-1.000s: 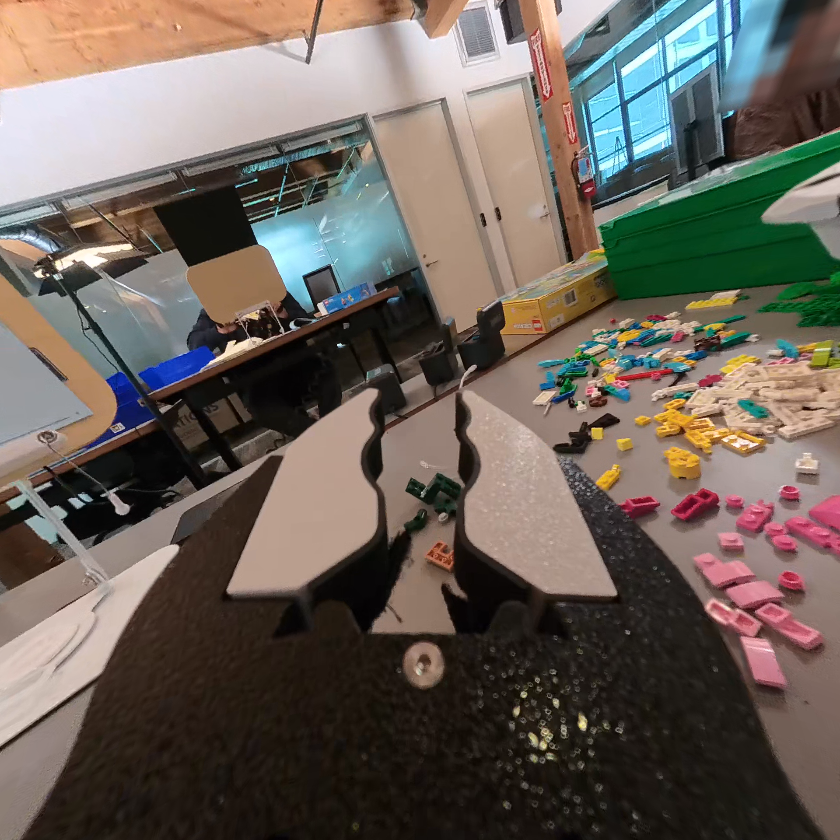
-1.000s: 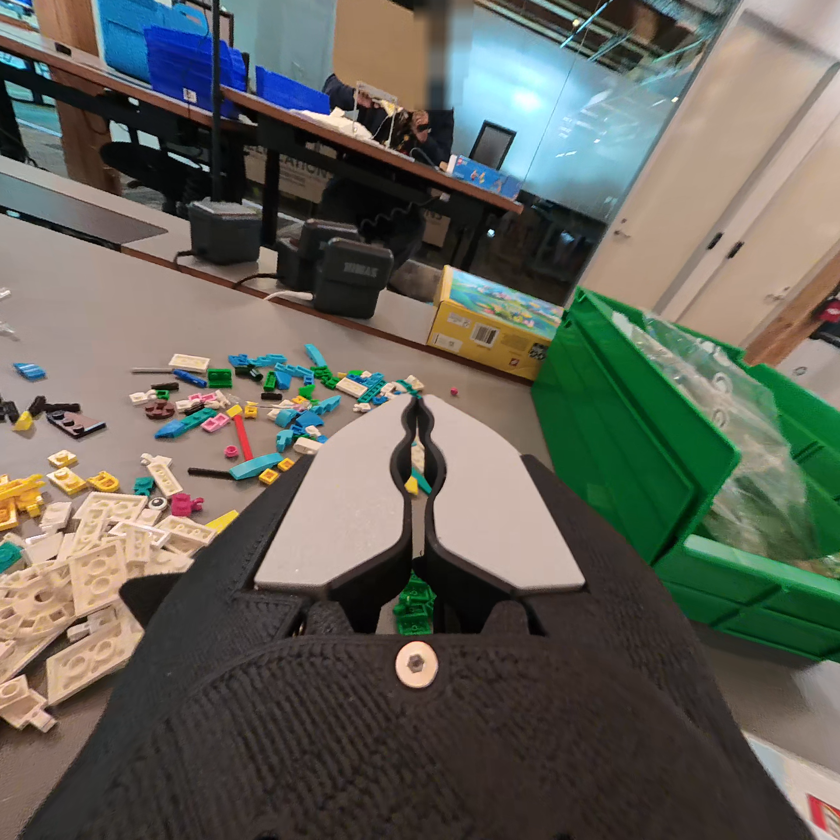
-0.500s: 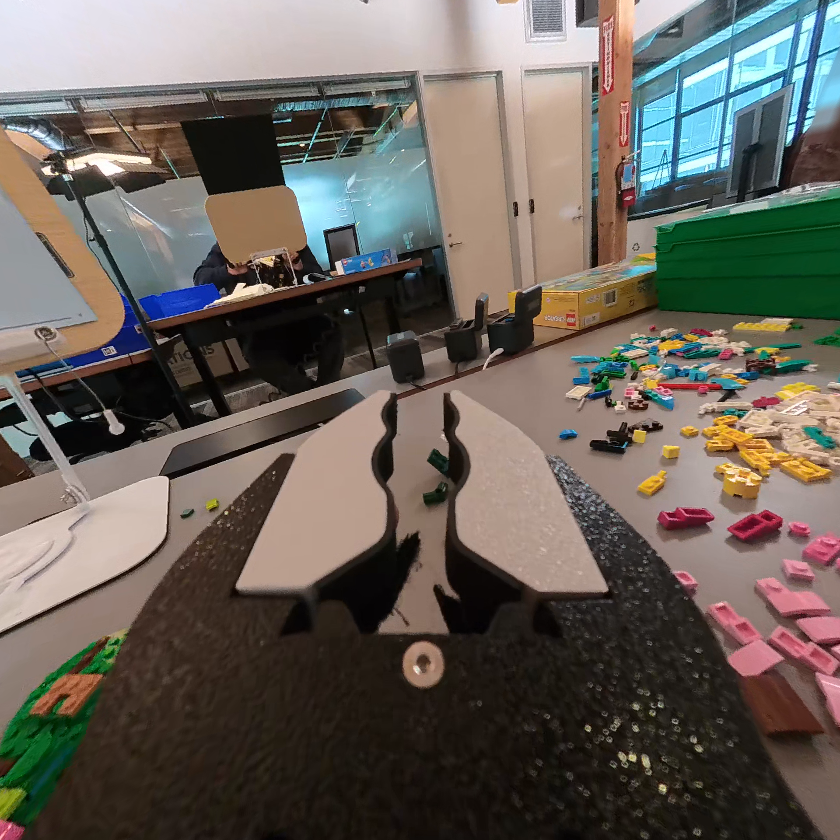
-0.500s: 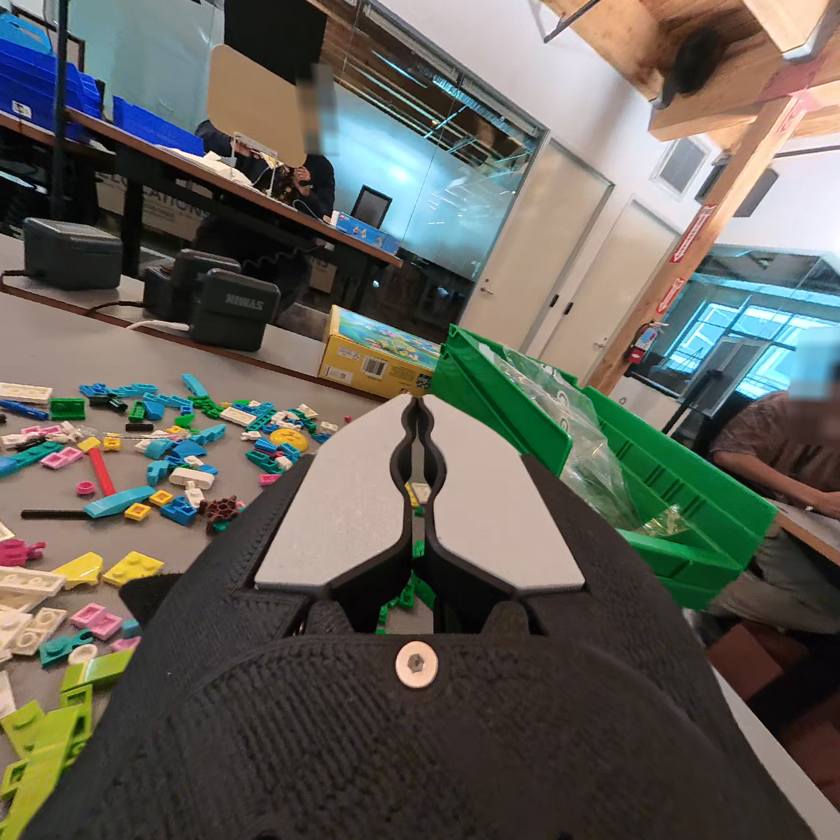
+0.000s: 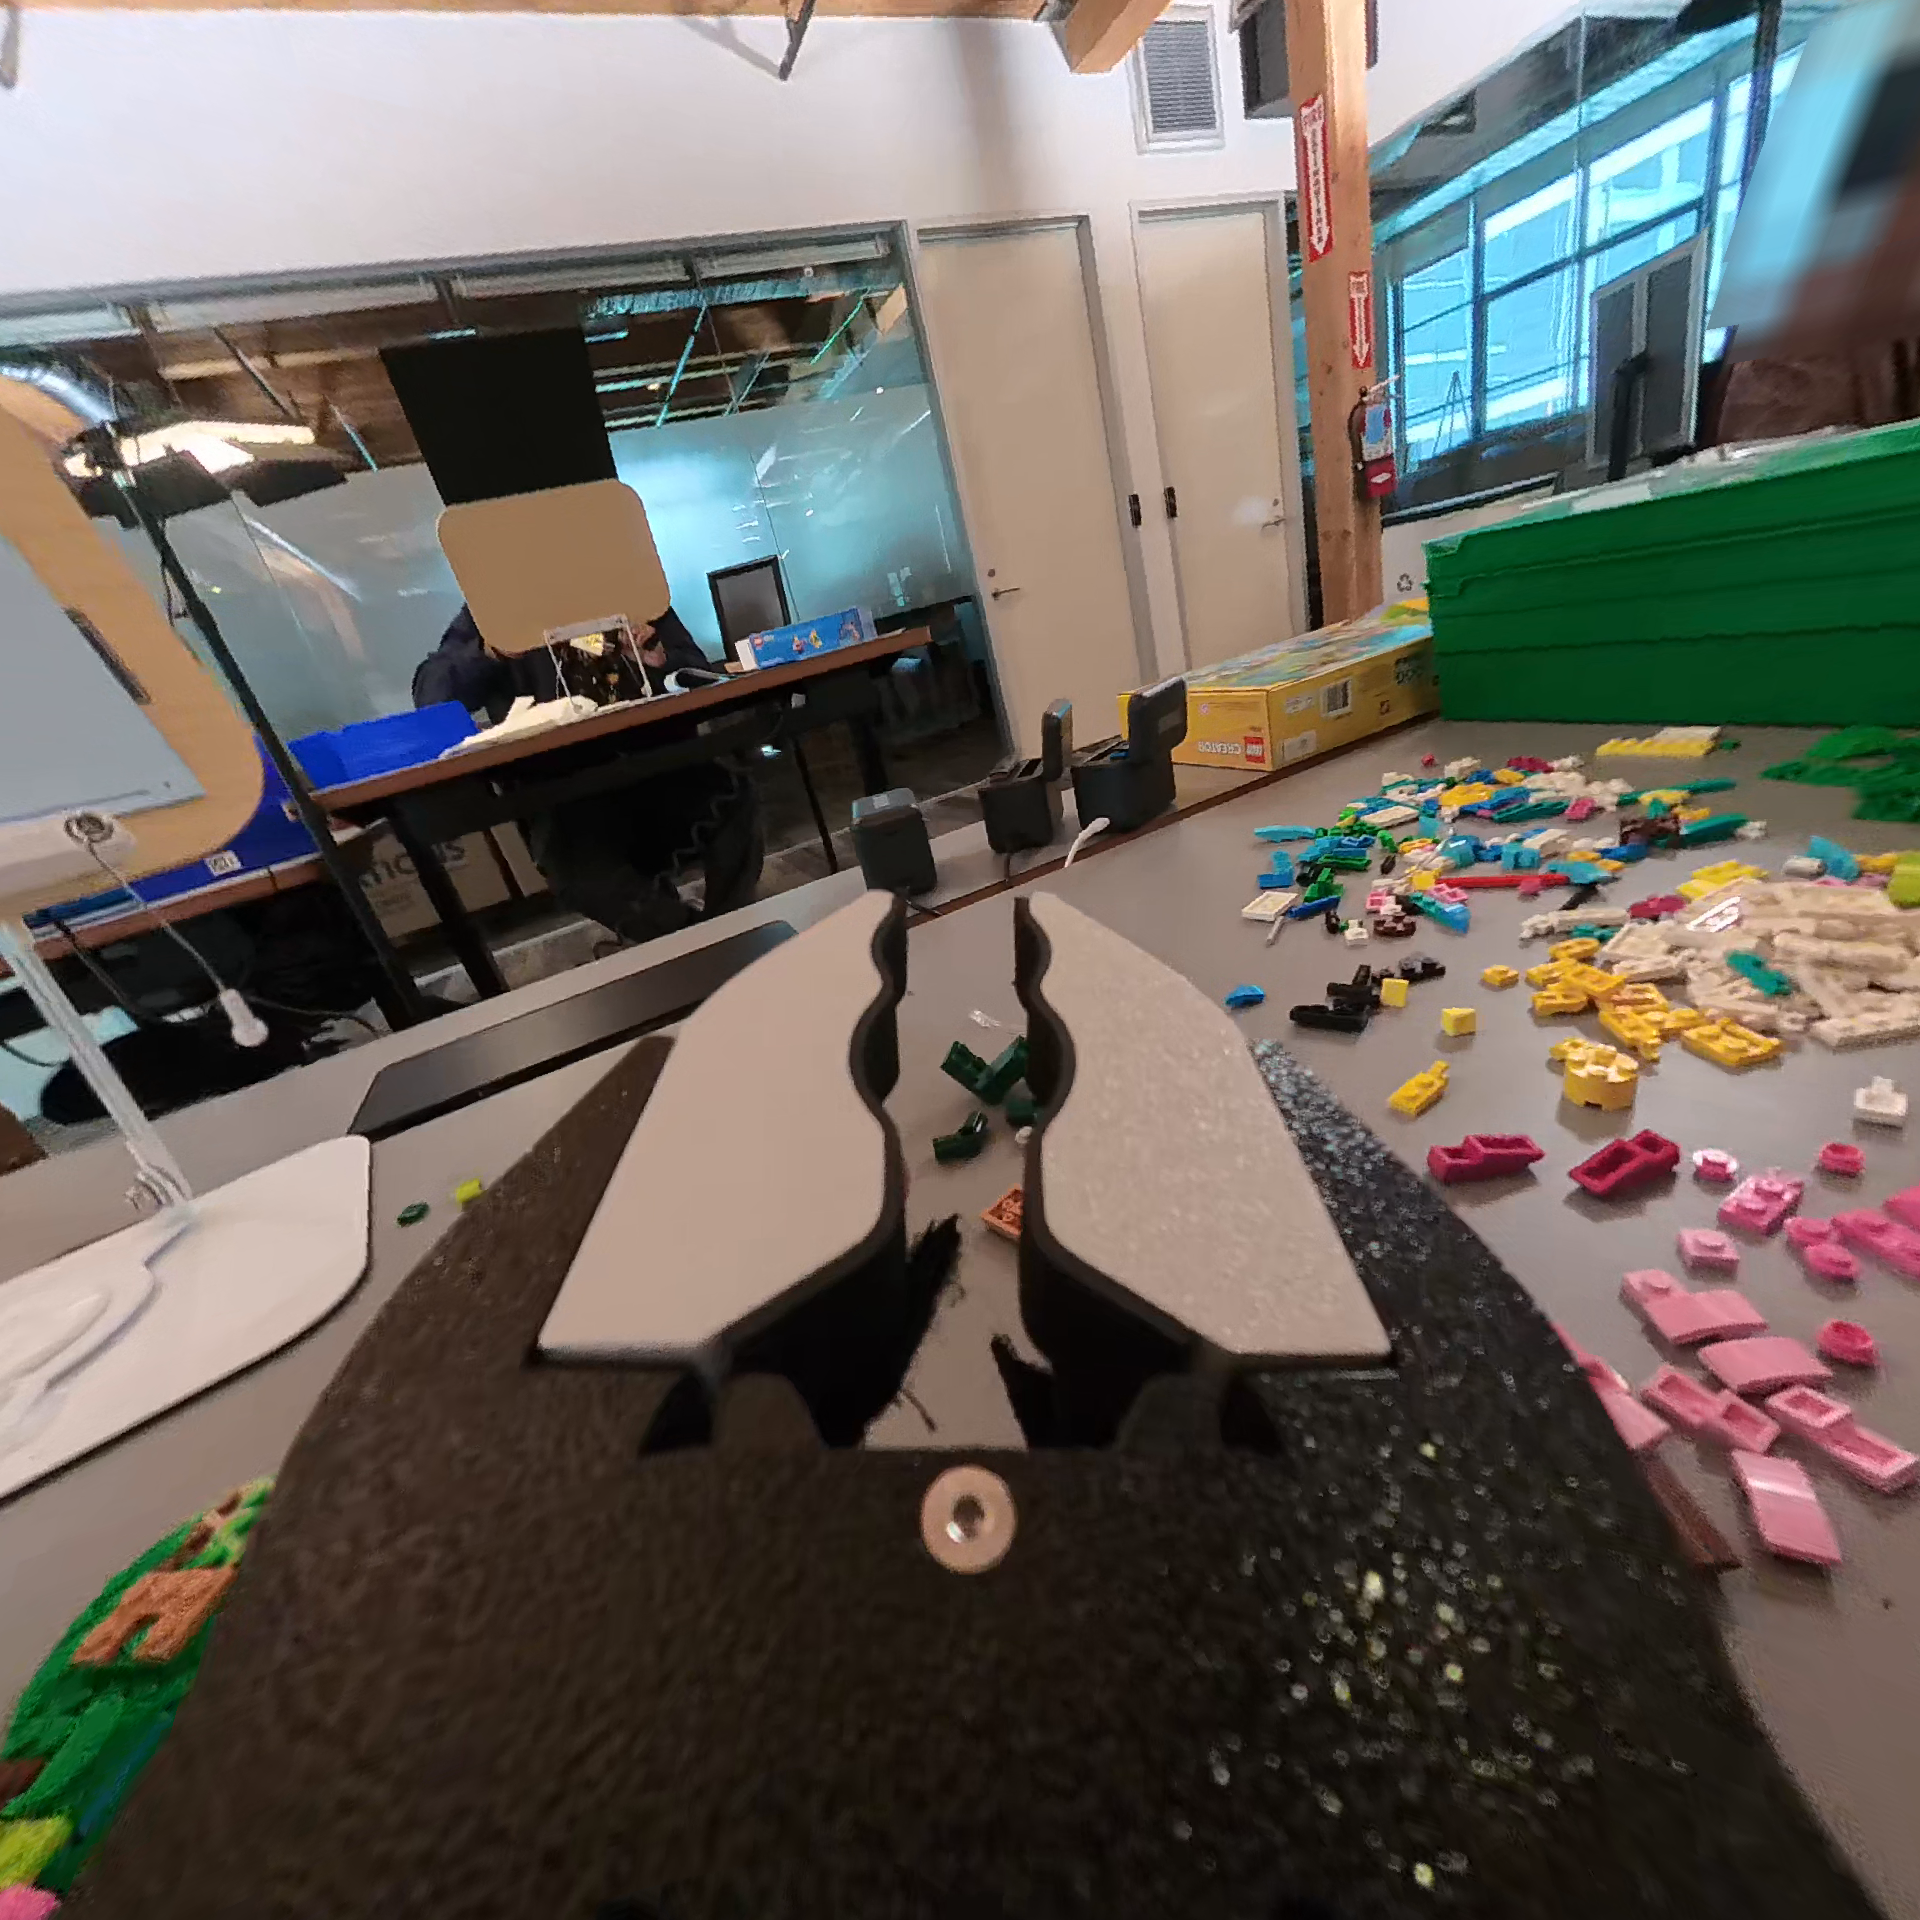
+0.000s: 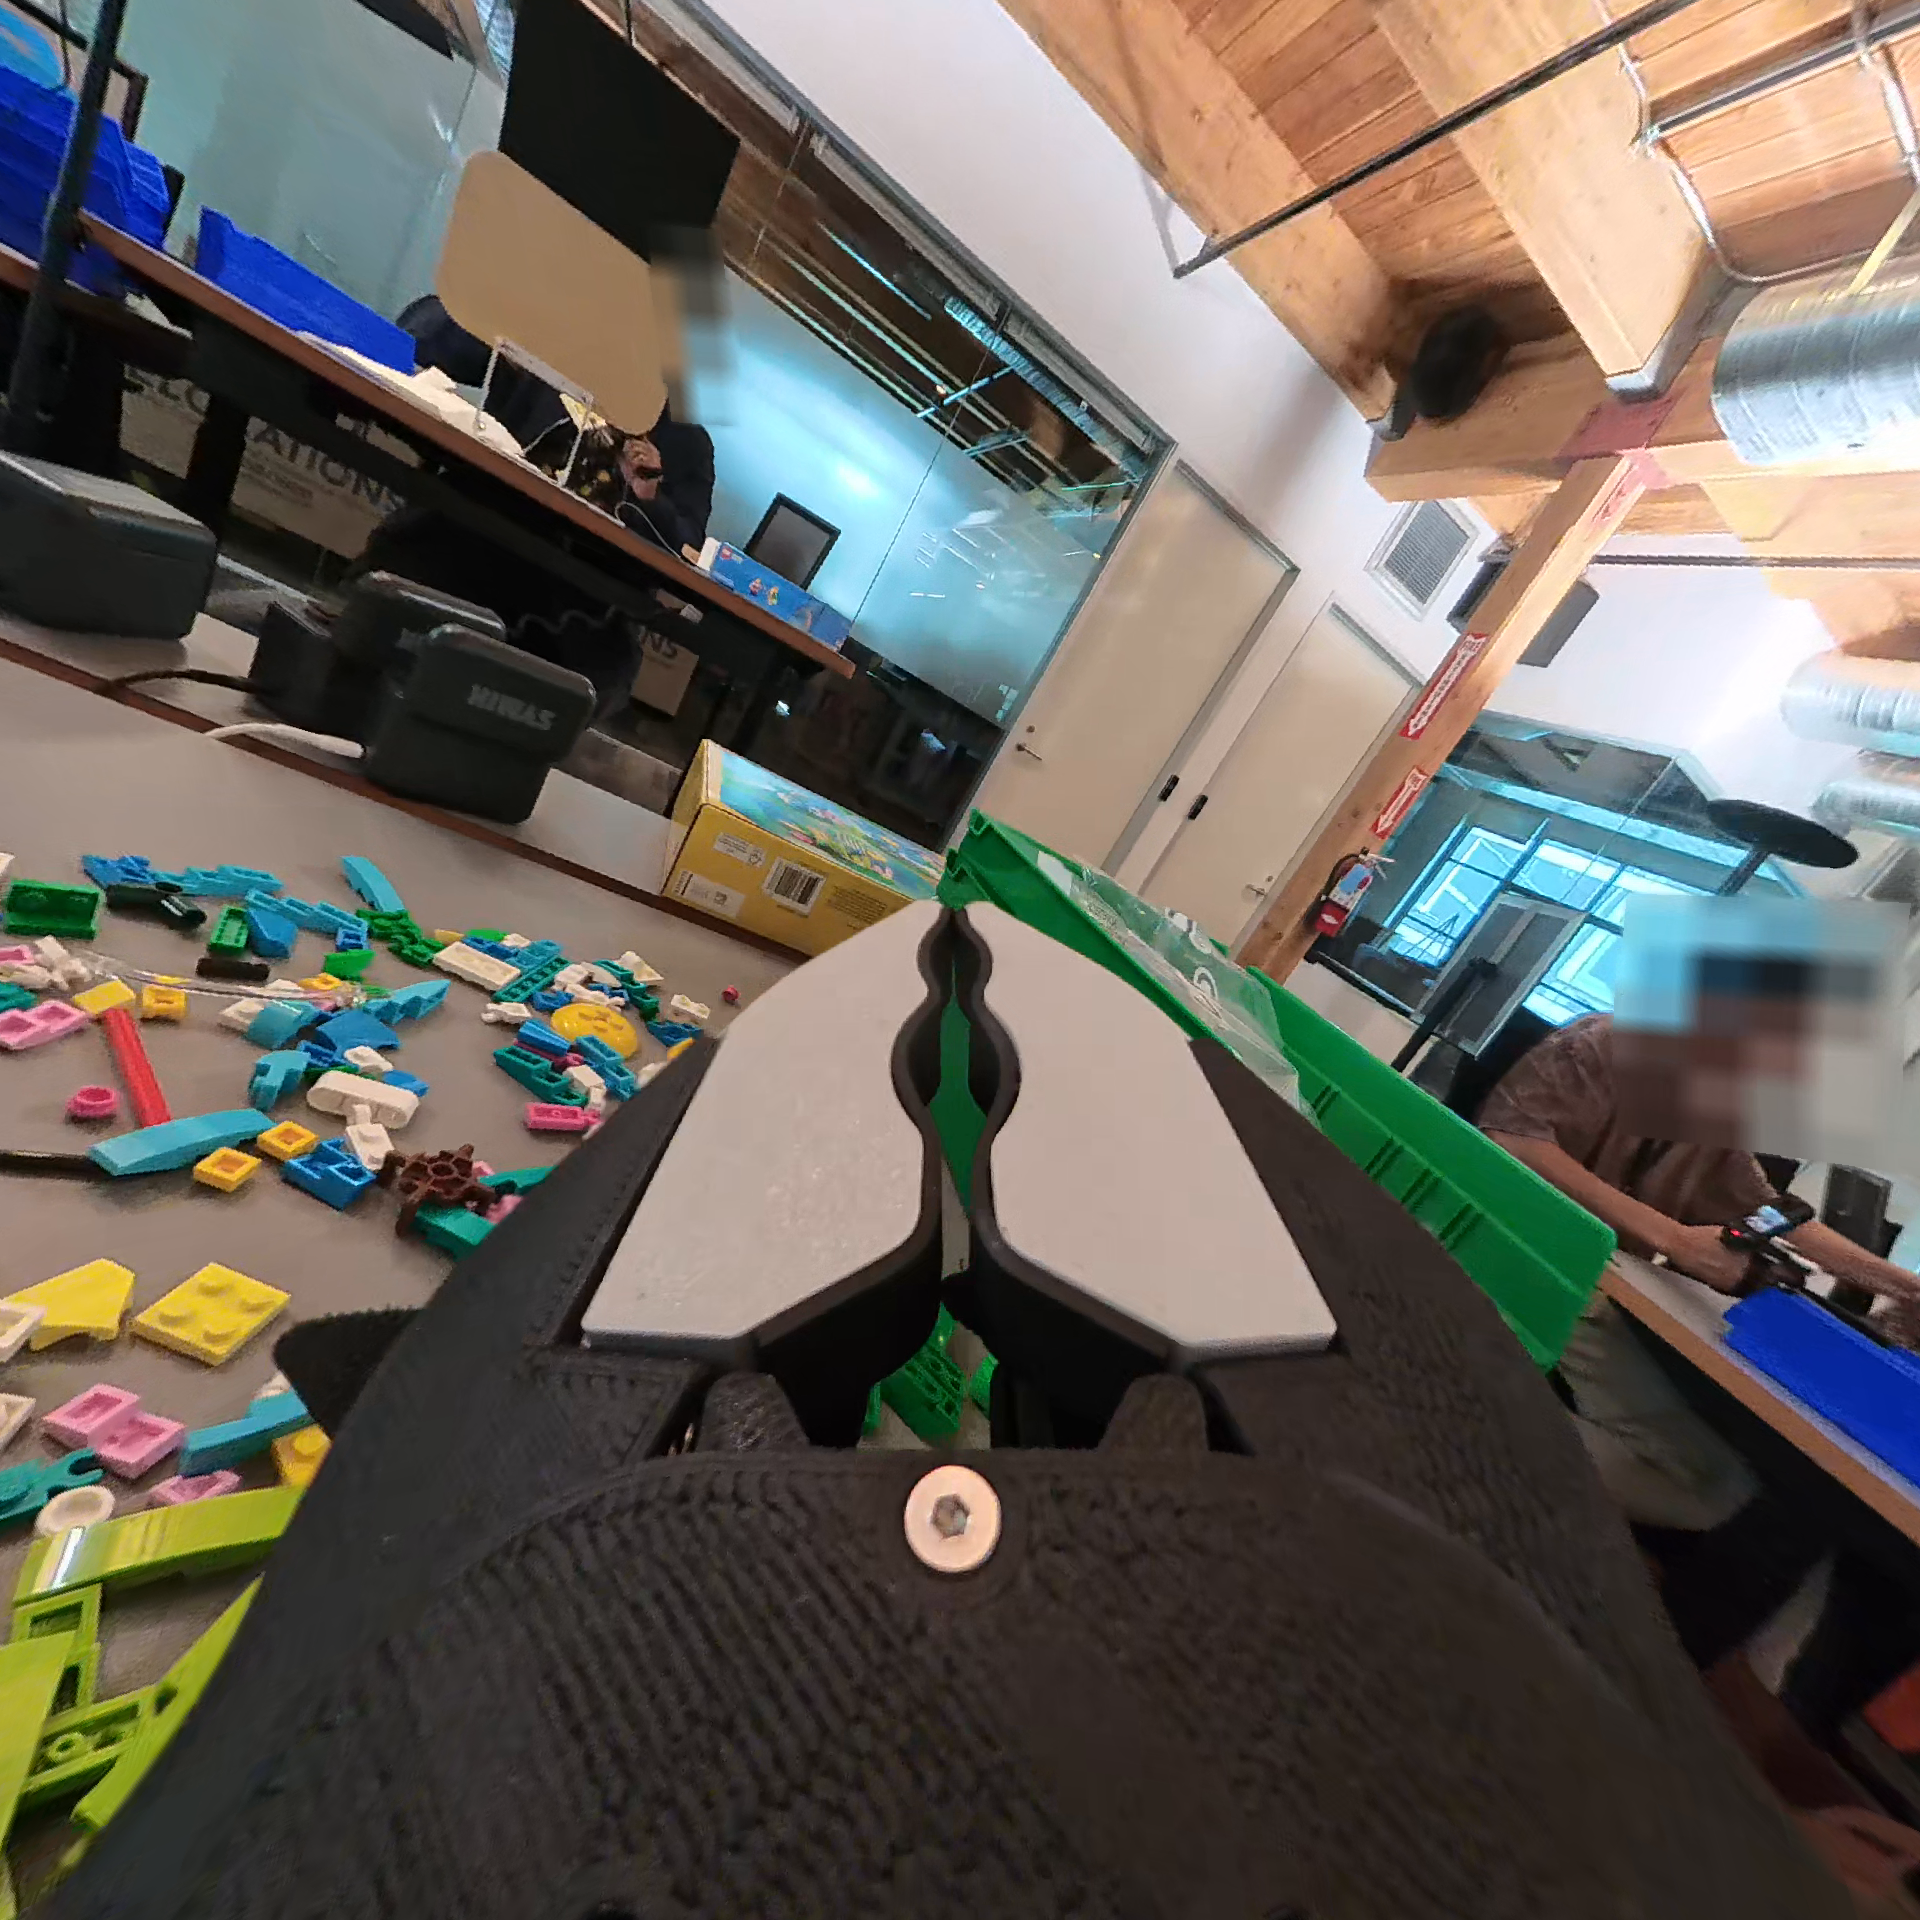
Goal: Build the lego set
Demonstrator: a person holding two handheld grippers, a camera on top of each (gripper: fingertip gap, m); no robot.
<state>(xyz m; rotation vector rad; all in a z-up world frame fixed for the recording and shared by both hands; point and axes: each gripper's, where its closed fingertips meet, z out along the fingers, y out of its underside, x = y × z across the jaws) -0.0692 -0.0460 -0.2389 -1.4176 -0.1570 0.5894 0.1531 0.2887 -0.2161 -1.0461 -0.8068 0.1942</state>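
While its two grey, wavy-edged fingers stand a little apart with nothing between them, the left gripper (image 5: 958,925) hangs above the smooth grey table (image 5: 1122,904), its black body rough and grainy. Seen through the gap lie a few small dark green pieces (image 5: 982,1070) and one orange studded tile (image 5: 1006,1210). To the right, loose lego pieces spread over the tabletop: flat pink tiles and sloped bricks (image 5: 1756,1361) nearest, yellow plates (image 5: 1621,1029) beyond them, a heap of white plates (image 5: 1787,945), then a mixed scatter of blue, teal and green bits (image 5: 1455,831). At the lower left corner sits part of a built lego model (image 5: 94,1683), studded green with a brown patch. The right gripper (image 6: 954,920) has its jaws closed, tips meeting and empty, its black shell ribbed like knit. Bright green pieces (image 6: 925,1382) show under it, lime green beams (image 6: 73,1621) at lower left, and a ribbed green plastic bin (image 6: 1382,1132) holding clear crinkled bags (image 6: 1195,956) lies just ahead. A yellow cardboard box (image 6: 769,862) stands beside the bin.
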